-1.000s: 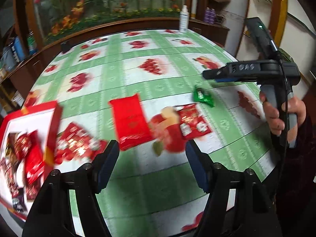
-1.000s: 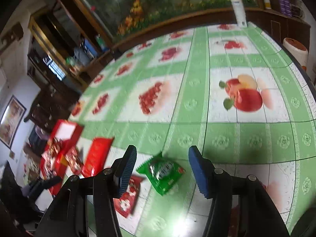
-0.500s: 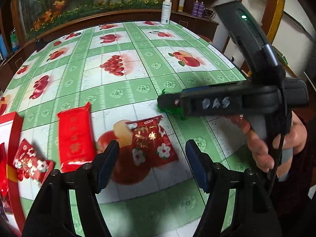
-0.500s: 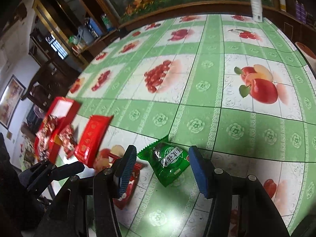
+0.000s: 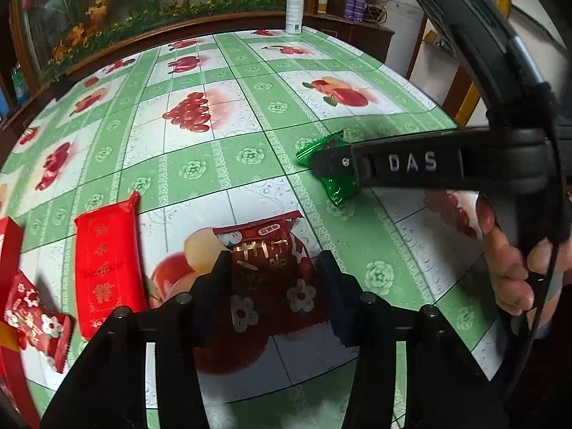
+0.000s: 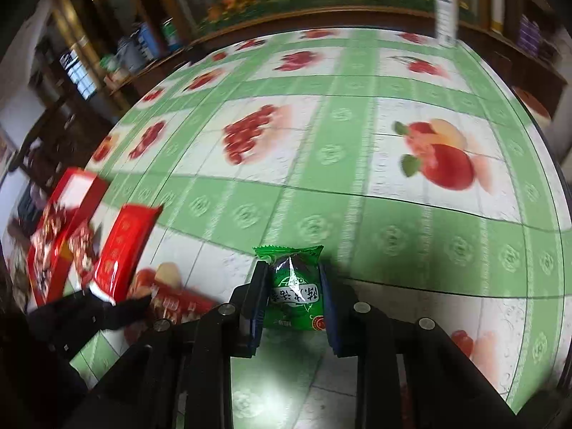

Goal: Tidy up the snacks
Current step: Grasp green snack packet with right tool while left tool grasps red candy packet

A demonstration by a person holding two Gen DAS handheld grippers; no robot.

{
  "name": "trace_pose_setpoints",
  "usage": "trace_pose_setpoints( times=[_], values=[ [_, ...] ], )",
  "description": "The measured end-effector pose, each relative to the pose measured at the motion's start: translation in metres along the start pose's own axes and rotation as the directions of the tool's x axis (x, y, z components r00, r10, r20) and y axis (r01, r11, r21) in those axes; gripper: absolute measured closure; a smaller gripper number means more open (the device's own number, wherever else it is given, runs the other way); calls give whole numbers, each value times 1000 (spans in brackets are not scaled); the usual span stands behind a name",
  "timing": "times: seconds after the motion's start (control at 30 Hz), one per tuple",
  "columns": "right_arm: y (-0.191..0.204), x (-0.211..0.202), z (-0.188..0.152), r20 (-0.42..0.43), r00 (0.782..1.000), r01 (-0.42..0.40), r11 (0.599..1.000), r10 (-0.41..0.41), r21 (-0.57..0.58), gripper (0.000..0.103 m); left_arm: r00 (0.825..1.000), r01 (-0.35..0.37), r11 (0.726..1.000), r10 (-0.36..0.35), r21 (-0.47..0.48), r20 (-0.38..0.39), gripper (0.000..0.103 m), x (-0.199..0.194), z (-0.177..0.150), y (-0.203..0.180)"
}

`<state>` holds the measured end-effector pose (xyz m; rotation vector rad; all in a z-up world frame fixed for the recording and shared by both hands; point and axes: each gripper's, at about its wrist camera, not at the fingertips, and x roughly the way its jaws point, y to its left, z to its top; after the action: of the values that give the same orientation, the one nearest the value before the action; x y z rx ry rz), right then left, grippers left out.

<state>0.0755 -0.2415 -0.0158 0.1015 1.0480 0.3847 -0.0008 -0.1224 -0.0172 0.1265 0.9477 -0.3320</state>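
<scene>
Left claw (image 5: 273, 268): jaws have just been closing and now press on both sides of a dark red snack packet (image 5: 273, 279) with white flowers, which lies flat on the tablecloth (image 5: 250, 125).
Right claw (image 6: 293, 296): jaws have just been closing; its blue pads (image 6: 327, 307) are clamped on the two long edges of a green snack packet (image 6: 295, 286) resting on the cloth.
Right hand (image 5: 511, 264): seen from the left camera, wrapped round the black handle, well to the right of the red packet.
Long red packet (image 5: 107, 264): flat on the cloth, just left of the left claw, apart from it.
Small flowered packet (image 5: 35, 325): left of the long one, near the box.
Red box (image 6: 60, 221): at the table's left edge, open, with several snacks inside; contents blurred.
Cloth: green and white squares printed with fruit, covering the whole table.
White spray bottle (image 5: 295, 5): upright at the far edge of the table.
</scene>
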Motion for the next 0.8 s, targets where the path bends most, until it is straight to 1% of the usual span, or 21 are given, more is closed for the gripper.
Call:
trace_pose_setpoints(
  times=[0.03,0.1,0.17,0.23,0.27,0.33,0.43,0.57,0.63,0.8],
  values=[
    [-3,-1,1,3,1000,0,1000,0,15,74,1000,2,1000,-2,-5,4,62,-1,0,1],
    [-7,-1,1,7,1000,-3,999,2,40,74,1000,3,1000,-3,-4,26,78,-6,-1,1],
    [-11,-3,2,14,1000,-17,998,16,66,74,999,-8,1000,7,19,41,83,-12,-3,0],
    [-13,-4,2,21,1000,-22,997,21,77,74,999,-13,999,11,33,49,84,-16,-3,-1],
    [-13,-4,2,22,1000,-24,997,22,79,74,999,-16,999,15,37,50,88,-17,-4,-1],
    [-13,-4,2,24,999,-28,996,26,85,74,998,-7,999,4,39,55,91,-20,-6,0],
    [-15,-3,3,30,999,-31,994,28,101,74,996,-8,998,3,58,86,96,-25,-7,-2],
    [-22,-4,4,39,999,-38,990,33,135,74,993,38,998,-44,57,113,100,-28,-5,-6],
    [-23,-5,4,41,999,-40,989,34,141,74,990,41,996,-51,83,129,100,-29,-4,-13],
    [-23,-5,4,40,998,-44,988,38,150,74,989,52,990,-69,132,134,100,-27,-5,-31]
  ],
)
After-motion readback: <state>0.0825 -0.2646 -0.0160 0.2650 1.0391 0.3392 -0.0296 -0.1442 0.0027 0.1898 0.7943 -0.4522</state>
